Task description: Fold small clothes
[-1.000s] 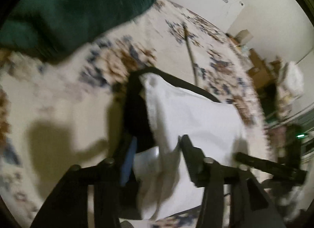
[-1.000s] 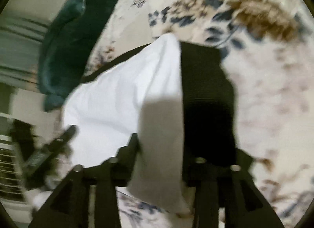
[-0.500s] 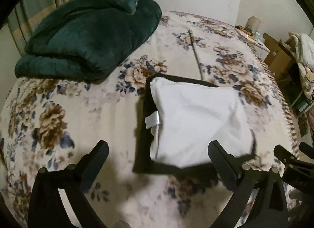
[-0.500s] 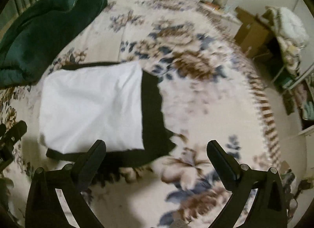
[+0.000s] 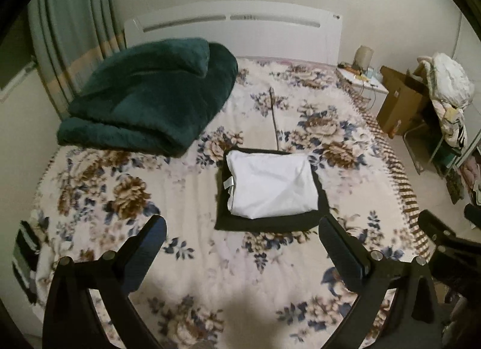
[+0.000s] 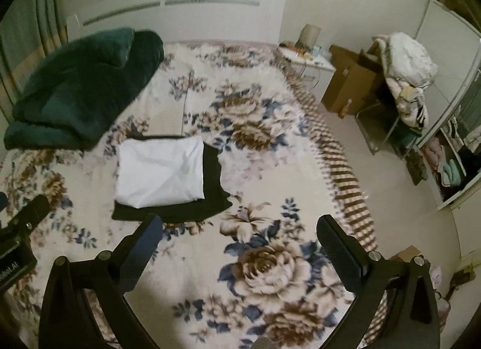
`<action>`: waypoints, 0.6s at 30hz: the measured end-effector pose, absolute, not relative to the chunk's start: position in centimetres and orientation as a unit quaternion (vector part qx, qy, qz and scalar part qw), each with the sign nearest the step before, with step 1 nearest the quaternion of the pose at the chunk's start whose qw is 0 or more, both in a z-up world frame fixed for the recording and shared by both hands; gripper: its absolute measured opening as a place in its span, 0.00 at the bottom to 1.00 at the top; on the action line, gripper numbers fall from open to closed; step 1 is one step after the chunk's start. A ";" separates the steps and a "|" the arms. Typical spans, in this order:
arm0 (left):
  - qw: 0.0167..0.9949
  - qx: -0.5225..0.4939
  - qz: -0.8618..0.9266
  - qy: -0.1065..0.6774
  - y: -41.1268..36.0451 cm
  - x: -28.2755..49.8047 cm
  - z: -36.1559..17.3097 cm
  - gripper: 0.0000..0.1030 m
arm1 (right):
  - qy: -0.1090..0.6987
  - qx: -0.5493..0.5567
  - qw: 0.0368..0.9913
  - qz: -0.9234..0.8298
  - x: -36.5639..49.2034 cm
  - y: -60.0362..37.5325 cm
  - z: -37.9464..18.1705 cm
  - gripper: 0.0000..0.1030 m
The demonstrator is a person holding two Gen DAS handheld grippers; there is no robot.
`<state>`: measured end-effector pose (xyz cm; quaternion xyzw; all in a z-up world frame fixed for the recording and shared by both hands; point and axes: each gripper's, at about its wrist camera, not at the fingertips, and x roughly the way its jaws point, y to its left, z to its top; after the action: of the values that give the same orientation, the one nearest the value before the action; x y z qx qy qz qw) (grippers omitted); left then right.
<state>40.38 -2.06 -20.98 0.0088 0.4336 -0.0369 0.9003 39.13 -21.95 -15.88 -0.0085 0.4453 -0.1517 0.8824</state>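
Note:
A folded white garment lies on top of a folded black garment in the middle of the floral bed. In the right wrist view the white piece sits on the black piece at centre left. My left gripper is open and empty, held above the bed, well back from the pile. My right gripper is open and empty, to the right of the pile. The right gripper's tip shows at the right edge of the left wrist view.
A folded dark green blanket lies at the bed's far left, before the white headboard. A thin stick lies on the bed behind the pile. A nightstand, cardboard box and laundry-laden chair stand right.
Both grippers let go of the white and black garments, opened, and pulled back and up from the pile. The folded pile now lies flat on the bed.

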 end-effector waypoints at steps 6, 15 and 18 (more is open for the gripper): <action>0.909 0.000 -0.035 0.415 -1.7 34.9 -15.0 1.00 | 0.403 -0.011 0.902 -0.150 31.9 -21.1 -7.4 1.00; 0.924 -0.001 -0.037 0.382 -1.4 28.1 -8.2 1.00 | 0.359 -0.008 0.922 -0.141 22.5 -19.5 1.7 1.00; 0.928 0.002 -0.037 0.371 -1.2 26.2 -6.7 1.00 | 0.347 -0.009 0.928 -0.137 19.8 -19.0 3.8 1.00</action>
<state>26.17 -1.24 -6.68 0.0024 0.3709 -0.0374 0.9279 19.82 -18.98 3.84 -0.0086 0.3473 -0.1373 0.9276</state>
